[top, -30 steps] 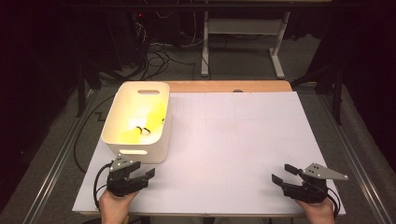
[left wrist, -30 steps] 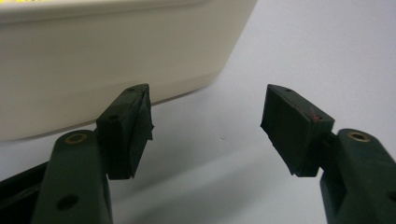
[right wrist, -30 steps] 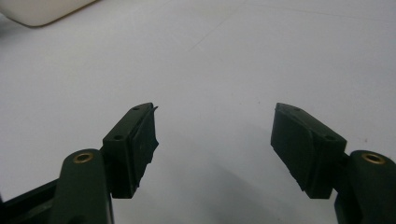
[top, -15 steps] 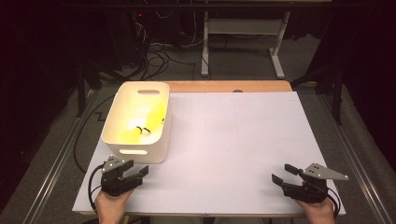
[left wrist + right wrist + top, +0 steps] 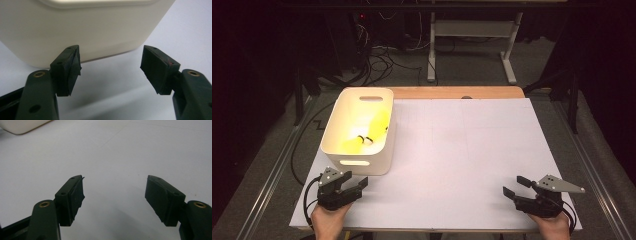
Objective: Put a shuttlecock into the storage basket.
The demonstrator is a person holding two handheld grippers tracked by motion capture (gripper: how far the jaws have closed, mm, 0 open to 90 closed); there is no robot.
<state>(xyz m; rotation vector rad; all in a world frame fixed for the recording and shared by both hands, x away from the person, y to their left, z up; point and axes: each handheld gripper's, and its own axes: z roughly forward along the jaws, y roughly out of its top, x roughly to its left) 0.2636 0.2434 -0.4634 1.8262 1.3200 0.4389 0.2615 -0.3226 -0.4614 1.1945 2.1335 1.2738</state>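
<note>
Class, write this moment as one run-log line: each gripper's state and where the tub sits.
left gripper: open, empty, near white tub | right gripper: open, empty | tub: table's left, yellow items inside

One cream bin [image 5: 343,131] stands near the table's [image 5: 472,150] left edge, holding what looks like one yellow object [image 5: 377,125] with black-and-white marks, too blurred to count surely. Two grippers rest by the near edge: the left gripper [image 5: 357,184] and the right gripper [image 5: 513,186].
</note>
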